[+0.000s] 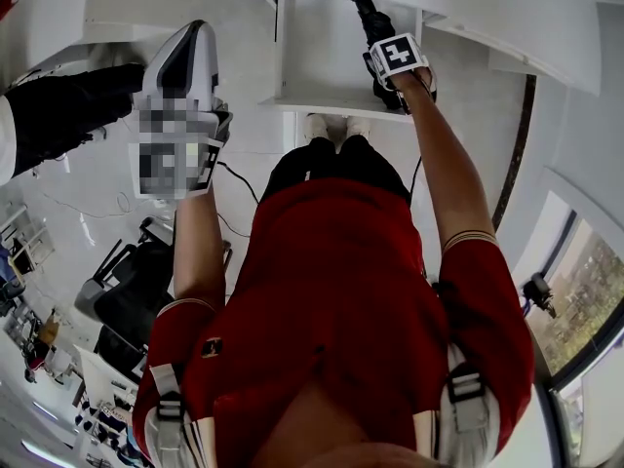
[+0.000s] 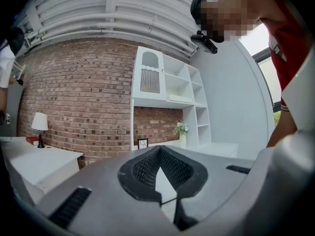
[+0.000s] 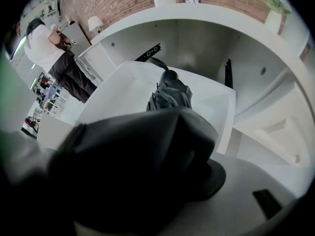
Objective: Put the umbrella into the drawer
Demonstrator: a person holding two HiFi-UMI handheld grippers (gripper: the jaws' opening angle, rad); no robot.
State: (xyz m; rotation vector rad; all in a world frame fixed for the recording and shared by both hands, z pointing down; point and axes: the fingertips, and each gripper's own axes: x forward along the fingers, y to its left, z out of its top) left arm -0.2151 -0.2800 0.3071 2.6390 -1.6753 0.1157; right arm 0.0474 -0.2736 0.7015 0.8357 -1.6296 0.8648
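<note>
A folded black umbrella (image 3: 170, 95) is clamped in my right gripper (image 3: 162, 151), which is shut on its near end. The far end of the umbrella (image 1: 375, 22) reaches down into the open white drawer (image 1: 292, 86), over the drawer floor (image 3: 118, 87). In the head view my right gripper (image 1: 385, 66) hangs above the drawer's right side. My left gripper (image 1: 195, 47) is held up at the left, away from the drawer. Its jaws (image 2: 160, 156) are shut with nothing between them, pointing at the room.
The drawer sticks out of a white cabinet (image 1: 507, 18) with slide rails (image 3: 147, 53) visible inside. A second person (image 3: 54, 53) stands to the left near a white desk (image 2: 39, 163) with a lamp (image 2: 39, 124). A white shelf unit (image 2: 167, 97) backs onto a brick wall.
</note>
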